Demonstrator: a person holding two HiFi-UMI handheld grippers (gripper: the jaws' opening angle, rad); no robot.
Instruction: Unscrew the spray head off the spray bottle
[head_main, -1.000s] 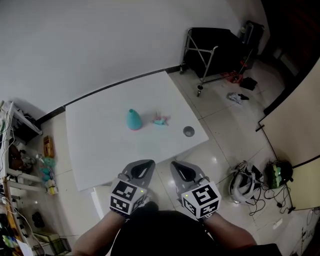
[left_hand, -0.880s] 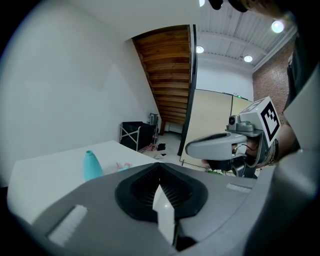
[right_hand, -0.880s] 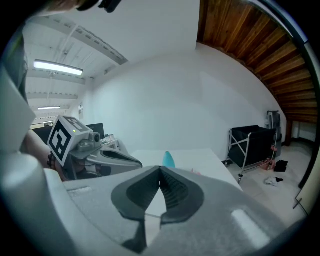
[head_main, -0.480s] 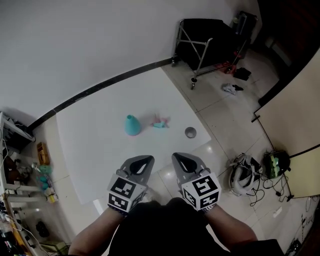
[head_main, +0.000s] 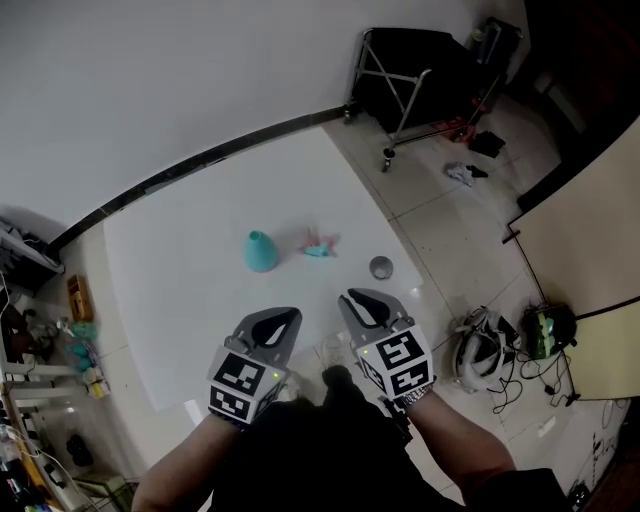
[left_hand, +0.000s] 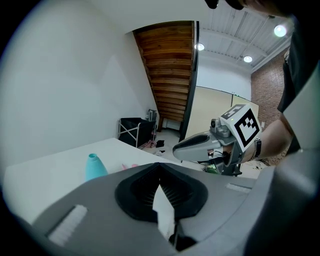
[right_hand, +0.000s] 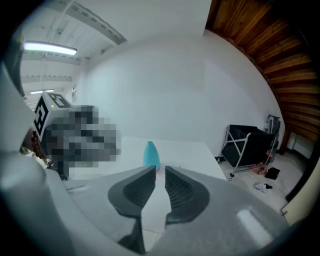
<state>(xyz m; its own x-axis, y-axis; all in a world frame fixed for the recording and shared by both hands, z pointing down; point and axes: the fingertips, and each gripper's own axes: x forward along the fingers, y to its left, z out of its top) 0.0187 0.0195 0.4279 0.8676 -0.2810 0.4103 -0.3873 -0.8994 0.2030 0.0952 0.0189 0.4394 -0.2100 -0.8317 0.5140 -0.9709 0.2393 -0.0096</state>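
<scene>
A teal cone-shaped bottle (head_main: 260, 251) stands upright on the white table (head_main: 190, 290), its neck bare. A small pink and teal spray head (head_main: 320, 246) lies on the table just right of it, apart from it. Both grippers hover at the table's near edge, well short of the bottle. My left gripper (head_main: 281, 314) is shut and empty. The jaws of my right gripper (head_main: 362, 297) have just been opening and stand a narrow slit apart, nothing between them. The bottle (right_hand: 151, 153) shows straight ahead past the right gripper (right_hand: 160, 168). In the left gripper view the bottle (left_hand: 95, 166) stands to the left of the left gripper (left_hand: 160, 176).
A small grey round object (head_main: 380, 267) sits near the table's right edge. A black cart on a metal frame (head_main: 420, 80) stands beyond the far right corner. Cluttered shelves (head_main: 40, 330) line the left side. Bags and cables (head_main: 500, 360) lie on the tiled floor at right.
Both grippers have moved forward toward the table's near edge, the right one a little more. The bottle and spray head have stayed in place.
</scene>
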